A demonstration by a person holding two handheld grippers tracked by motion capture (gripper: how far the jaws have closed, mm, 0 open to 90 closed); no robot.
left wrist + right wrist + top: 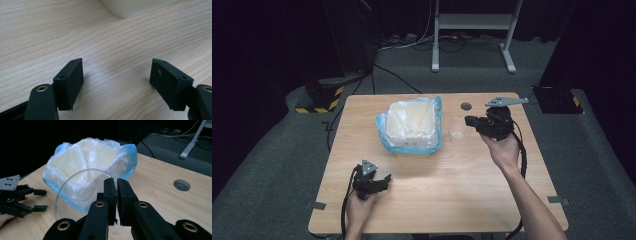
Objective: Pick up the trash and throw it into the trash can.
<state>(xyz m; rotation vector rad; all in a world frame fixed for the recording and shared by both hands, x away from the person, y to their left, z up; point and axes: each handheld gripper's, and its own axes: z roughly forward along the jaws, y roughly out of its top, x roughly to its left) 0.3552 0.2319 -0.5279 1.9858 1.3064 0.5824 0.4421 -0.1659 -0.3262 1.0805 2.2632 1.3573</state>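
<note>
A white bin lined with a blue-edged clear plastic bag (411, 126) (90, 167) stands at the table's middle back. My right gripper (469, 120) (116, 185) is shut on the rim of a clear round plastic dish (456, 131) (75, 192), held just right of the bin and tilted on edge in the right gripper view. My left gripper (384, 180) (116, 77) rests low over the bare wood near the front left, jaws wide apart with nothing between them. It also appears as the left gripper (40, 200) at the left of the right gripper view.
The wooden table (437, 200) has a round cable hole (466, 106) (181, 185) behind the dish. Beyond the table stand a white frame's legs (472, 45) on grey carpet and a black post base with yellow-black tape (319, 97).
</note>
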